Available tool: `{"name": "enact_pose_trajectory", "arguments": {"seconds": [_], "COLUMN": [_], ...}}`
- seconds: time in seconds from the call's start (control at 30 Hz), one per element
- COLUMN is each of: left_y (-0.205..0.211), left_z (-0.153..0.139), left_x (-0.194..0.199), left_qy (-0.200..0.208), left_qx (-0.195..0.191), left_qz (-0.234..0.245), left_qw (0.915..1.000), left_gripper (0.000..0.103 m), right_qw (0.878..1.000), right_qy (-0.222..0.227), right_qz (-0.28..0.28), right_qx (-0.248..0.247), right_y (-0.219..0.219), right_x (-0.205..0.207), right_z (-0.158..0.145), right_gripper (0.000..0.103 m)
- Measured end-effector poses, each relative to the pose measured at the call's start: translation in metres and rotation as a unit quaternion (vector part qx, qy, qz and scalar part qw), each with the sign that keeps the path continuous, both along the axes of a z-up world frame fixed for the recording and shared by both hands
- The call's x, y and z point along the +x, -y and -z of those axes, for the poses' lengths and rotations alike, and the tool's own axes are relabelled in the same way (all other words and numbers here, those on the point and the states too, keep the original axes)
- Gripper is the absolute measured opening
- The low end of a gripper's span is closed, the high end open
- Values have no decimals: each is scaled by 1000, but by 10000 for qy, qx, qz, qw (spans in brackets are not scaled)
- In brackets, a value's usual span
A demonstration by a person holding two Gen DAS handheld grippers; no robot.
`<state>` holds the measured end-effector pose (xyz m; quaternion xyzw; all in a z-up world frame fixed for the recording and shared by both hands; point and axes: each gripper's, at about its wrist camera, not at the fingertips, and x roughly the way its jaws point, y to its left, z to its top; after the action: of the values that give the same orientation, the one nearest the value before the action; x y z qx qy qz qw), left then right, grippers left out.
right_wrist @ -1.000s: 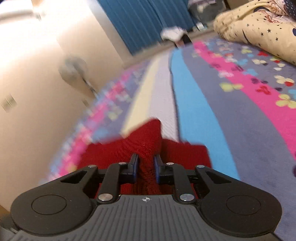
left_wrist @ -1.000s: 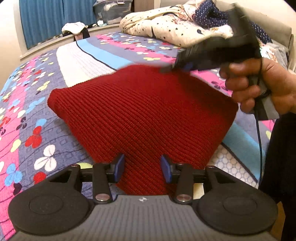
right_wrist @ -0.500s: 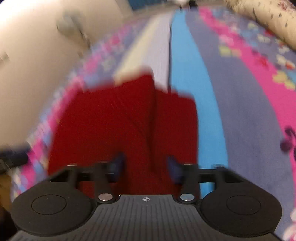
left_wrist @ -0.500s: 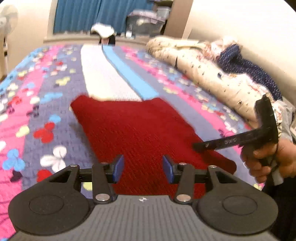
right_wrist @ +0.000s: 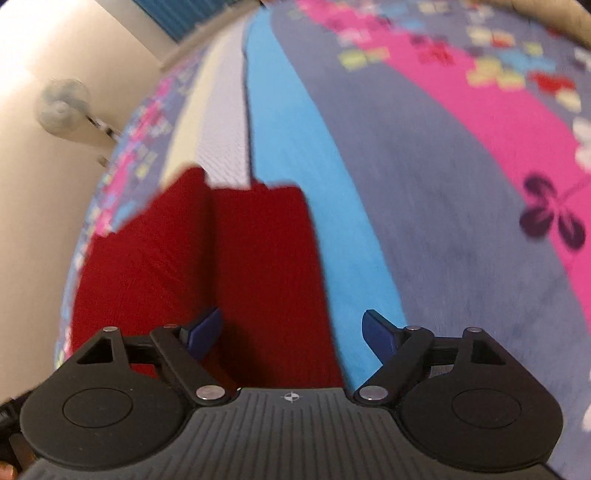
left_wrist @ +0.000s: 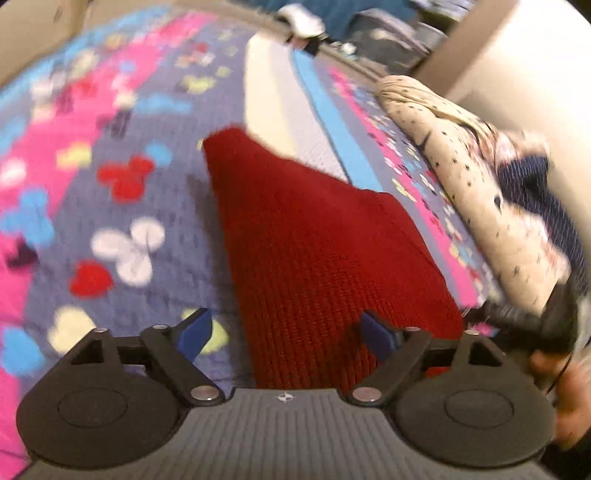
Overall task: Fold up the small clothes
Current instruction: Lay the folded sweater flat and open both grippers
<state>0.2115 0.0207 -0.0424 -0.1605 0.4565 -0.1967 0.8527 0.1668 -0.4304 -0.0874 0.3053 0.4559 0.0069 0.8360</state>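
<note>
A red knit garment (left_wrist: 314, 243) lies folded flat on the patterned bedspread (left_wrist: 110, 184). My left gripper (left_wrist: 286, 334) is open and empty, its blue fingertips (left_wrist: 194, 332) spread just above the garment's near end. In the right wrist view the garment (right_wrist: 229, 258) shows a fold line down its middle. My right gripper (right_wrist: 293, 334) is open and empty over the garment's near right edge. The right gripper also shows, blurred, at the right of the left wrist view (left_wrist: 532, 321).
A bundled star-print duvet (left_wrist: 461, 177) and a dark blue cloth (left_wrist: 535, 192) lie along the bed's right side by the wall. A fan (right_wrist: 61, 105) stands beyond the bed's left side. Bins (left_wrist: 388, 33) sit past the far end.
My right gripper let go of the garment, opened wide and drew back to the near right. My left gripper opened wider and swung left. The garment now lies flat.
</note>
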Motion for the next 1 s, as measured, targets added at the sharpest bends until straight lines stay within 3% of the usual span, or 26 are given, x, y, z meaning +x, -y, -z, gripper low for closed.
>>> {"name": "enact_pose_trajectory", "arguments": {"seconds": [0.1, 0.3, 0.37, 0.43, 0.47, 0.53, 0.63, 0.73, 0.83, 0.9, 0.93, 1.0], "left_y": [-5, -3, 0, 4, 7, 12, 9, 0, -26, -41, -47, -55], "left_z": [14, 39, 46, 48, 47, 40, 21, -13, -38, -40, -36, -29], "left_x": [17, 42, 47, 48, 48, 44, 41, 33, 26, 30, 34, 40], "left_qy": [-379, -713, -756, -664, -568, -352, -70, 510, 870, 838, 685, 373], "left_qx": [-398, -977, -1106, -1149, -1086, -862, -732, -355, -118, 121, 273, 602], "left_qz": [-187, -172, -145, -106, -71, -23, 14, 16, -56, -113, -186, -455], "left_qw": [9983, 9925, 9909, 9911, 9924, 9956, 9973, 9981, 9961, 9963, 9971, 9964], "left_gripper": [102, 103, 103, 96, 96, 81, 61, 59, 59, 63, 69, 69], "right_qw": [9999, 9998, 9994, 9978, 9975, 9971, 9955, 9913, 9827, 9788, 9793, 9845], "right_qy": [-67, 5, 86, 210, 271, 474, 727, 1041, 1375, 1398, 1308, 1042], "right_qz": [17, -97, -186, -262, -309, -449, -484, -534, -1047, -1353, -1417, -1339], "right_qx": [74, 145, 268, 572, 569, 400, 366, 611, 673, 647, 611, 438], "right_y": [-1, -5, -6, -7, -8, -15, -21, -30, -57, -75, -80, -87], "right_x": [5, 8, 14, 15, 15, 14, 14, 15, 19, 24, 28, 35], "right_z": [6, 9, 9, 8, 5, -2, -8, -14, -22, -24, -24, -21], "right_gripper": [90, 87, 72, 47, 42, 19, 14, 13, 13, 13, 16, 20]}}
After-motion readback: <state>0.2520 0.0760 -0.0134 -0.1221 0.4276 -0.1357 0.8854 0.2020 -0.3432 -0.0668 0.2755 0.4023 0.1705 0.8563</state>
